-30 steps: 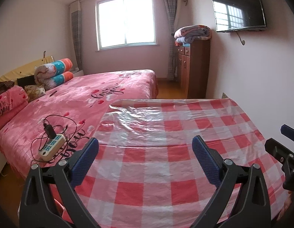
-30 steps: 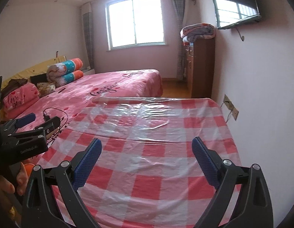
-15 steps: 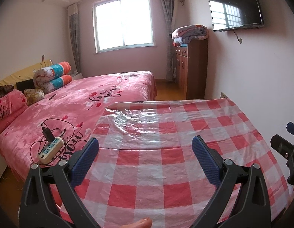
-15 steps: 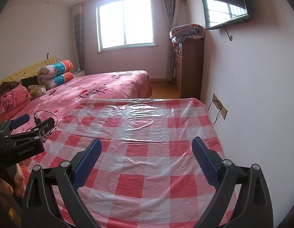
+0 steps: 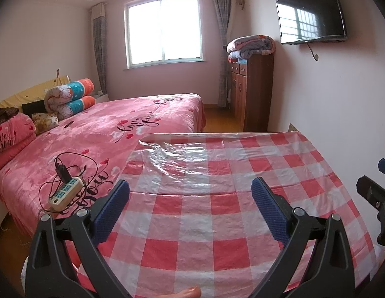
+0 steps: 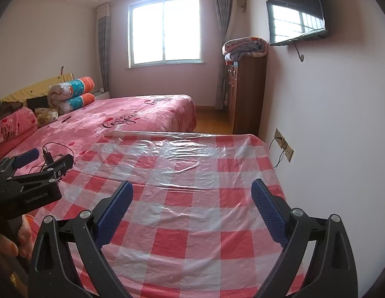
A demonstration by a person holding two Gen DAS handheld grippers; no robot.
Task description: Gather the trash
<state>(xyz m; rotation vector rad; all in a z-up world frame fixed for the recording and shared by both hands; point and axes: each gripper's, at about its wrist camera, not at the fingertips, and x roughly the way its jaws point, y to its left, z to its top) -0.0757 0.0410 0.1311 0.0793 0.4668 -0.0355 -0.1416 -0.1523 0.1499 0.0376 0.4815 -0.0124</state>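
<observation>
Both the left hand-held gripper [image 5: 190, 206] and the right hand-held gripper [image 6: 192, 204] hover released above the table [image 6: 192, 243], grasping nothing. No trash shows ahead of either. Searching blindly risks snagging the loose plastic cloth [image 5: 192, 159] just beyond the fingertips.

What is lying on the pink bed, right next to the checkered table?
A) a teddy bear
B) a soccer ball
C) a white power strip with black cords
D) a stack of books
C: a white power strip with a black plug and tangled black cords lies on the pink heart-print bedspread, beside the table with the red-and-white checkered plastic cover.
</observation>
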